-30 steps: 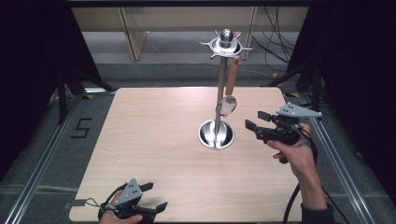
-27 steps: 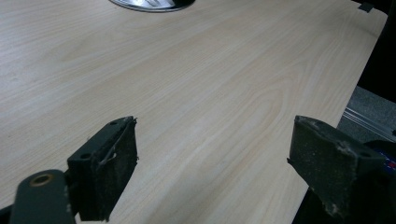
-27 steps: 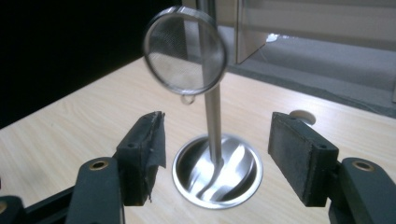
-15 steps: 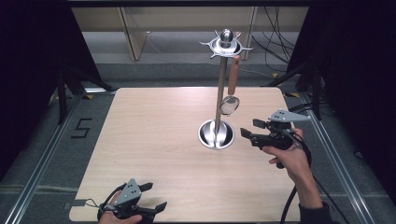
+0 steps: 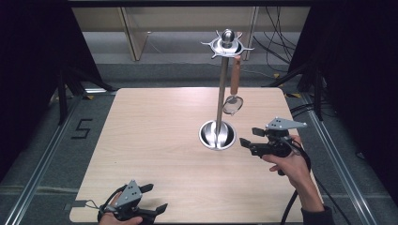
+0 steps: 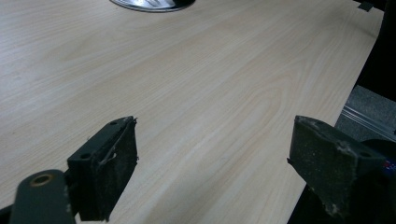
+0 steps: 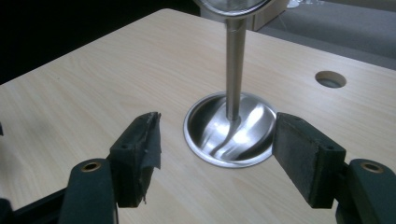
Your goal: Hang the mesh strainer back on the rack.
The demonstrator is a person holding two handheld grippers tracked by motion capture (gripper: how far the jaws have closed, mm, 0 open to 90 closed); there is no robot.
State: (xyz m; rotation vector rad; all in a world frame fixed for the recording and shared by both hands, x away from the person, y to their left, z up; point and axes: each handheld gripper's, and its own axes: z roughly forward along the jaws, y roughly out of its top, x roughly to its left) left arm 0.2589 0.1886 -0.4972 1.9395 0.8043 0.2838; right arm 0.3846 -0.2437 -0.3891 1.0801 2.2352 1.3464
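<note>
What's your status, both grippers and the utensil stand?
Left gripper open, empty, near table edge. Right gripper open, empty, beside the stand's base, pointing at it. Strainer hangs from the stand's top ring. Nothing between jaws and base.

floor (image 5: 300, 56): grey carpet | surround: black drapes (image 5: 33, 61) | wooden furniture (image 5: 136, 28) behind

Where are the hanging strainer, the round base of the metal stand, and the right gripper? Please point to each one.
hanging strainer (image 5: 233, 104): high view, on its round mesh bowl.
stand base (image 7: 219, 135): right gripper view, on the shiny dish surface.
right gripper (image 5: 249, 140): high view, midway between its open jaw tips.
</note>
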